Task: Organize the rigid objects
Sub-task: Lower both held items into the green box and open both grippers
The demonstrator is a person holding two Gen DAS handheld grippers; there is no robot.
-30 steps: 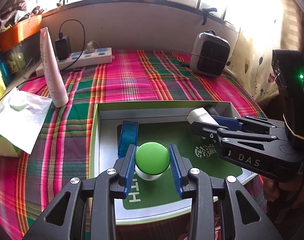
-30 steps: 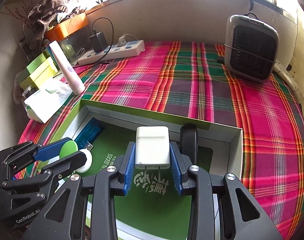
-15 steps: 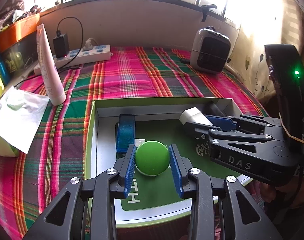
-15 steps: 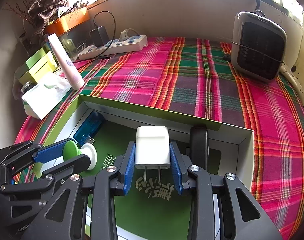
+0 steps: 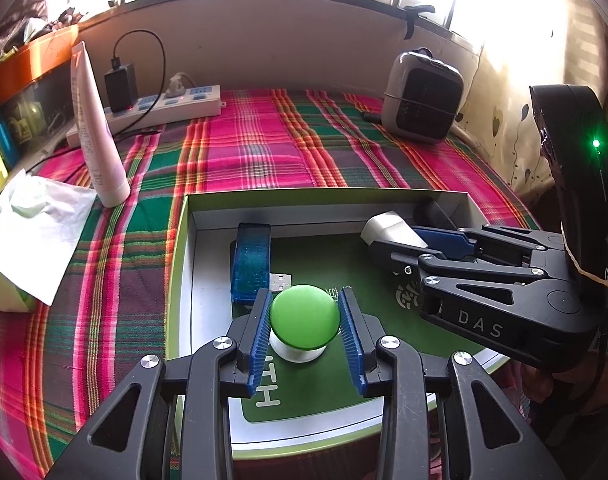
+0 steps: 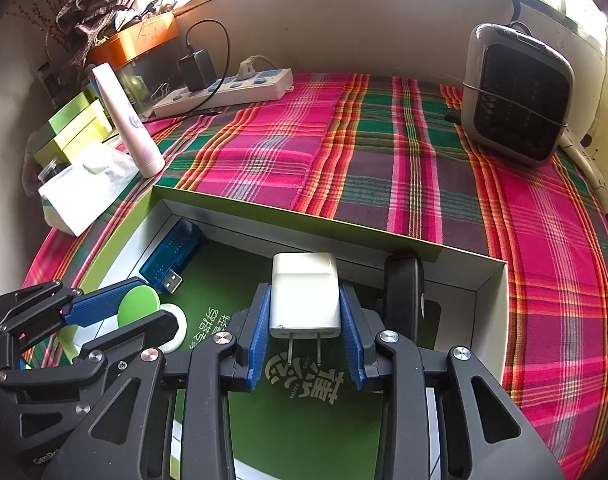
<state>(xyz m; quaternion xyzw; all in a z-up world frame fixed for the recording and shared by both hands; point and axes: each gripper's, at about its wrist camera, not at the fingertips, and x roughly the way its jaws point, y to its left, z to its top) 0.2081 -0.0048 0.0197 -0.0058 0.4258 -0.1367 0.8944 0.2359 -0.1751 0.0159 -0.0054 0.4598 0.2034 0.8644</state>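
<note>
The green-domed knob (image 5: 305,317), smooth and glossy on a white round base, sits inside the open box (image 5: 180,248), clenched between the ribbed blue pads of the left hand-held gripper (image 5: 305,334). The white charger (image 6: 305,295), a rounded plastic block with two metal prongs, is grasped by the right hand-held gripper (image 6: 306,336) inside the box's far side. A translucent blue USB adapter (image 5: 251,262) lies near the box's left wall. The box rests on a plaid cloth (image 5: 244,148).

The left tool (image 5: 305,326) clamps a green-topped knob (image 5: 305,322) over the box (image 5: 179,264).
</note>
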